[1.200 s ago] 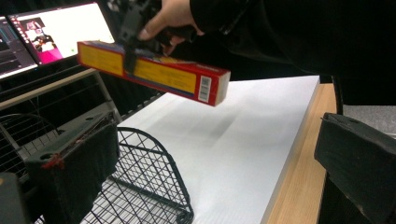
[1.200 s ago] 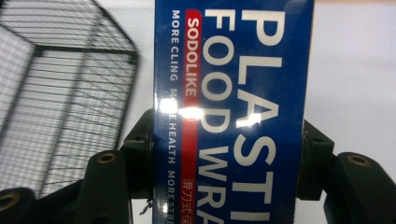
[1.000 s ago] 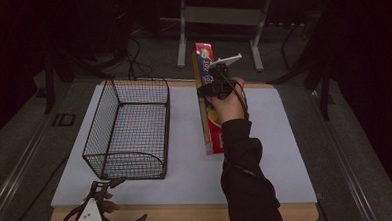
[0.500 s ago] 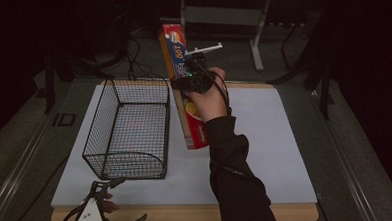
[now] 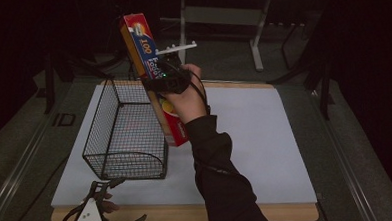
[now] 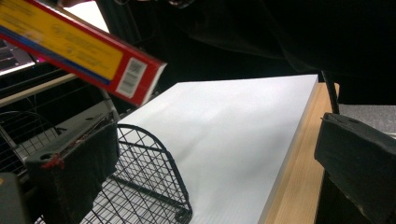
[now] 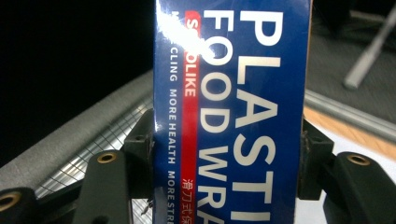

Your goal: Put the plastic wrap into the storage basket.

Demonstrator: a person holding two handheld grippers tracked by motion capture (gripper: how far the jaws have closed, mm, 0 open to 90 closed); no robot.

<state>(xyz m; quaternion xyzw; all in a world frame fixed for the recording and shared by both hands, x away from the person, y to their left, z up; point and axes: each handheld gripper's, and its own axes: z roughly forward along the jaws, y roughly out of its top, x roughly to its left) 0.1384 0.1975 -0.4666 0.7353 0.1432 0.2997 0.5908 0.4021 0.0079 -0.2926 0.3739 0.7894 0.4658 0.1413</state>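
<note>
Lifted higher and swung left since a moment ago: long red, blue and yellow cardboard box of plastic food wrap [image 5: 152, 72], now tilted in the air above the right edge of the black wire basket [image 5: 125, 131], upper end leaning away over the table's far edge. Pinched across its width by the right gripper [image 5: 165, 84], jaws pressed against both long sides, as seen close up in the right gripper view. Held by the right hand [image 5: 183, 98], dark sleeve reaching in from below.

Glossy blue front face with big white letters "PLASTI" and "FOOD WR", cut off at the frame edge. Beside them a red stripe with "OLIKE" in white and some Chinese characters, then small white print: "CLING MORE HEALTH MORE STR". From above, "100" and "Food" legible on the blue panel. Yellow side panel, red end and a white barcode patch in the left gripper view.

Low at the near table edge, left gripper [image 5: 96, 220], jaws spread wide with nothing between, facing the white tabletop sheet [image 5: 265, 137].
</note>
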